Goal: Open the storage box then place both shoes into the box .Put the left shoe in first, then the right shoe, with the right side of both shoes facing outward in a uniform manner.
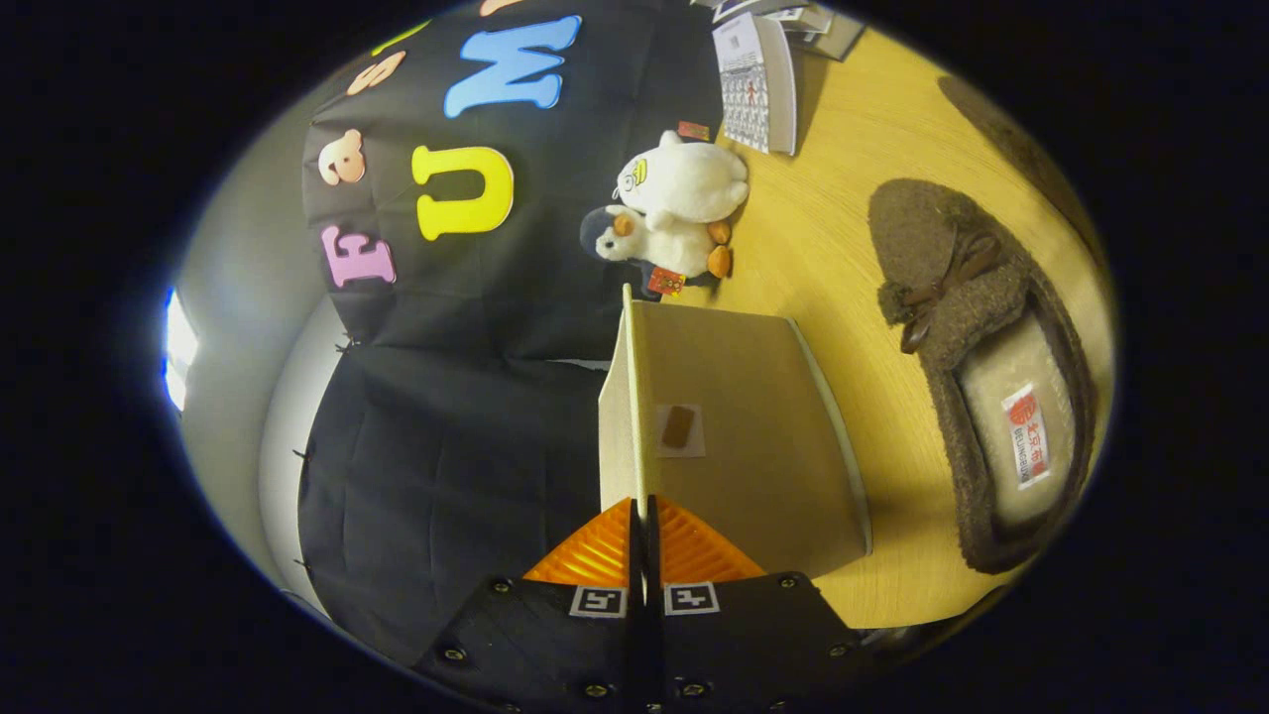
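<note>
Camera rolled on its side. The gripper (644, 526) has its fingers pressed together on the thin edge of the storage box lid (739, 436), a beige flap with a small brown patch at its centre; the edge runs straight ahead from between the fingers toward 12 o'clock. Lid reads as partly lifted; the box body beneath it is hidden, so how far it has opened cannot be told.

One brown fuzzy shoe (977, 367) lies on the wooden desk (833, 248) at about 3 o'clock from the fingers, apart from the lid, opening up, bow toward the far end. Left or right shoe: cannot tell. Beyond the lid at 12 o'clock, two plush toys (674, 213) lean at the booth wall; a desk calendar (758, 84) stands further off at 1 o'clock.

Judged step: opening the box, shoes not yet in.

Risks:
- The grip is on a narrow edge only; the lid may slip free and fall shut.
- Pulling off the hinge line could drag or tip the whole box.
- Lid swinging wide could knock the shoe or toys.
</note>
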{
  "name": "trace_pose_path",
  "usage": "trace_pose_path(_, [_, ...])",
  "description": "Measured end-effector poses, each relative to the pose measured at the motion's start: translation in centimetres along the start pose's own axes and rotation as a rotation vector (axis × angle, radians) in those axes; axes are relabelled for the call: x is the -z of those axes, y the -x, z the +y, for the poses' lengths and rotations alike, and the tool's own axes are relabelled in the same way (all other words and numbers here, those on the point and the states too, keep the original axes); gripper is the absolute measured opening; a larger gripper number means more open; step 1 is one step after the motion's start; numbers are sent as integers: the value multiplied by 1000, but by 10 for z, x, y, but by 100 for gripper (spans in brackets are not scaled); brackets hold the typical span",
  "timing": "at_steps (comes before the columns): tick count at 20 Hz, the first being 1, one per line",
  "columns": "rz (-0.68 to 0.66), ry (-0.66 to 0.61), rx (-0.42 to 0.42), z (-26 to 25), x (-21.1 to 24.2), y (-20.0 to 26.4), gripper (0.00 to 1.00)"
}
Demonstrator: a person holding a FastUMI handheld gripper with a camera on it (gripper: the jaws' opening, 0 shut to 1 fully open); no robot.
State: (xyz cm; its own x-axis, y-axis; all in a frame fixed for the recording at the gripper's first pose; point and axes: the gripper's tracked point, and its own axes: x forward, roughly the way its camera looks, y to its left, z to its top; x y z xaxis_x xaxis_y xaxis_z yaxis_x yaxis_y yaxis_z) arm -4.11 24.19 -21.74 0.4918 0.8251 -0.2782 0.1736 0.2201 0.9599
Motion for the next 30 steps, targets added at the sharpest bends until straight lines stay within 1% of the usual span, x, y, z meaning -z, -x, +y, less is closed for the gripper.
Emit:
trace_pose_path(1, [19,12,-6,9,3,6,0])
trace_pose_path(4, [21,65,-17,37,0,7,0])
trace_pose_path(9, [24,156,-21,85,3,-2,0])
trace_pose_path(11, [9,204,9,97,6,-8,0])
trace_pose_path(13, [1,253,17,112,12,-15,0])
trace_pose_path(16, [6,294,13,134,23,-29,0])
trace_pose_path(21, [11,366,37,160,41,-51,0])
trace_pose_path(26, [37,449,67,185,62,-83,0])
trace_pose_path(30, [71,499,76,200,83,-112,0])
